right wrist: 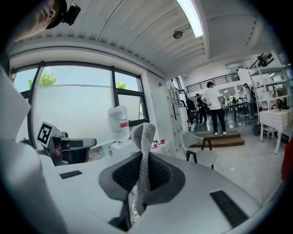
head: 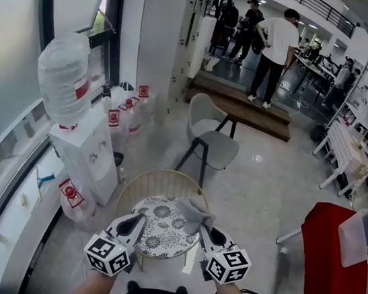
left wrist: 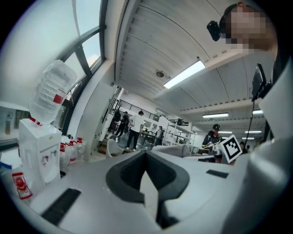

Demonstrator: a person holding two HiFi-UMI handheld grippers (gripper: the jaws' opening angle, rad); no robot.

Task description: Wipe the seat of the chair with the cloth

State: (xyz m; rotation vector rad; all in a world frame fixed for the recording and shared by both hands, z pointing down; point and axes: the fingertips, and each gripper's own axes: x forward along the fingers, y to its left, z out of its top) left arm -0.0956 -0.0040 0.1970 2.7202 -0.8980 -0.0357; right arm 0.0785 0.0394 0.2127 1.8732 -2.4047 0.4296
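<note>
Right below me stands the chair, with a round flower-patterned seat [head: 155, 233] and a gold wire back [head: 159, 180]. My right gripper [head: 204, 228] hangs over the seat's right edge, shut on a grey cloth [head: 195, 212]. In the right gripper view the cloth [right wrist: 145, 137] stands up out of the closed jaws of the right gripper [right wrist: 144, 157]. Over the seat's left edge is my left gripper [head: 140, 219]. The left gripper [left wrist: 145, 154] is shut with nothing in it. Both gripper views look level across the room, and neither shows the seat.
A white water dispenser [head: 82, 152] with a big bottle [head: 63, 78] stands to the left, with spare bottles [head: 131, 112] behind it. A grey chair [head: 213, 145] is ahead and a red chair [head: 329, 262] to the right. People [head: 274, 47] stand beyond a step [head: 243, 110].
</note>
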